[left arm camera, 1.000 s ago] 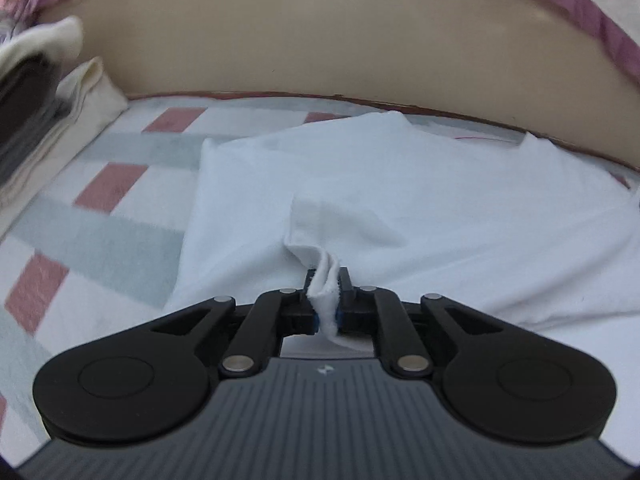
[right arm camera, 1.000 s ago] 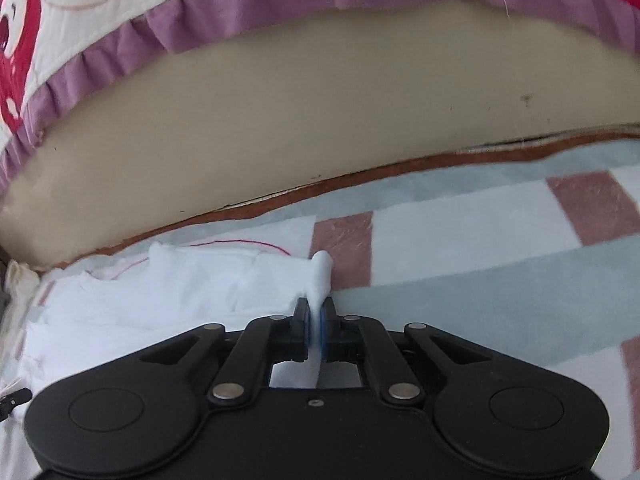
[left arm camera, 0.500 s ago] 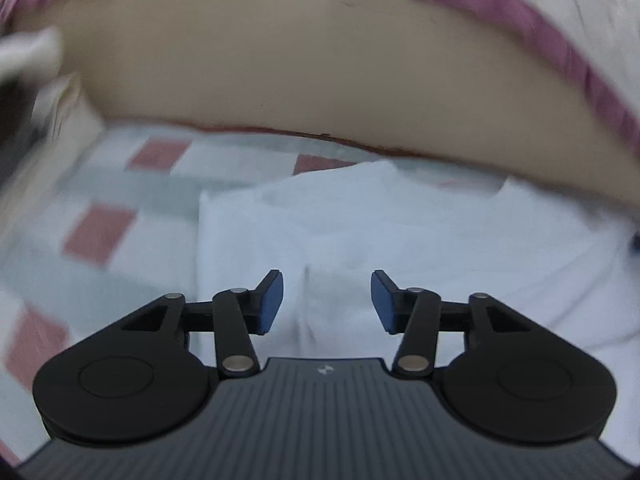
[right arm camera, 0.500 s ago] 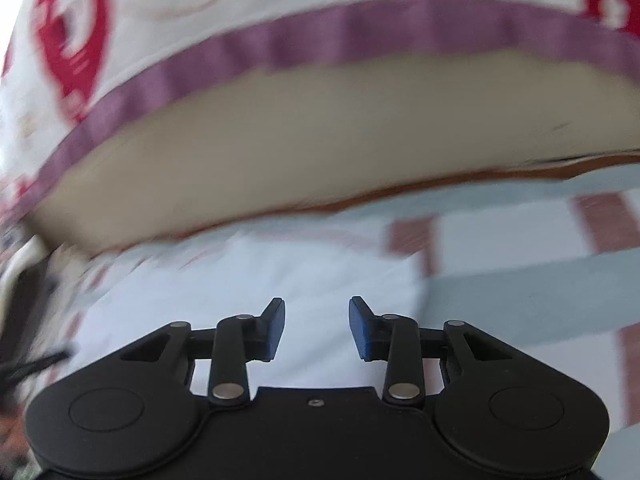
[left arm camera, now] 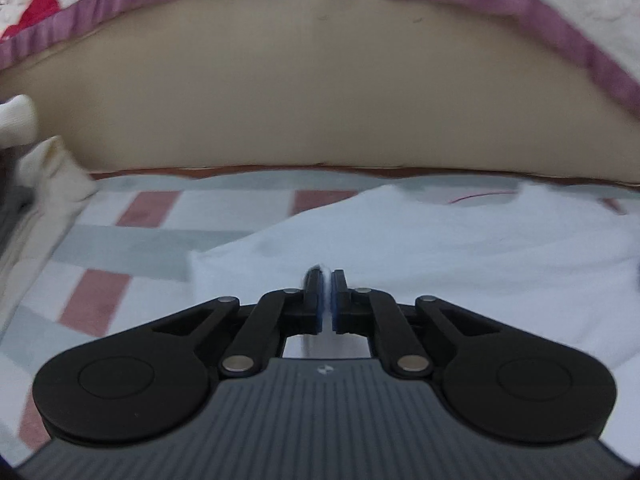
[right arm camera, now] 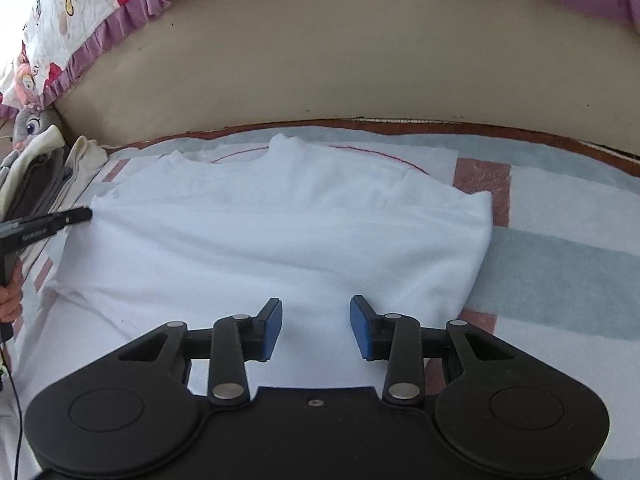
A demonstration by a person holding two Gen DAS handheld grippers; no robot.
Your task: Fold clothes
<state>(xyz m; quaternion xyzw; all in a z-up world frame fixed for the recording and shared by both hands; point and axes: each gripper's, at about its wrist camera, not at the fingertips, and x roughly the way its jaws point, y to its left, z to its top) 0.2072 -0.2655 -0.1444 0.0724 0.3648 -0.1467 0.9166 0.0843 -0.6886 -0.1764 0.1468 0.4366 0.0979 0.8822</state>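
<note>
A white garment (right arm camera: 280,232) lies spread flat on a checked blanket (right arm camera: 560,264), neckline toward the far board. In the left wrist view the same garment (left arm camera: 440,264) fills the right half. My left gripper (left arm camera: 327,280) is shut, with a thin sliver of white cloth pinched between its blue pads. From the right wrist view the left gripper (right arm camera: 86,213) sits at the garment's left edge. My right gripper (right arm camera: 316,320) hovers over the near hem. Its jaws are opening, and no cloth is pinched between the blue pads (right arm camera: 272,328).
A beige bed board (right arm camera: 320,60) rises behind the blanket, under a quilt with a purple frill (right arm camera: 100,40). A stack of folded clothes (right arm camera: 36,168) and a plush toy (right arm camera: 32,124) sit at the far left. A hand (right arm camera: 10,296) holds the left gripper's handle.
Both grippers let go of the pinched cloth corners and opened. The left then shut again on the garment's left edge. The right stayed open and swung left over the garment.
</note>
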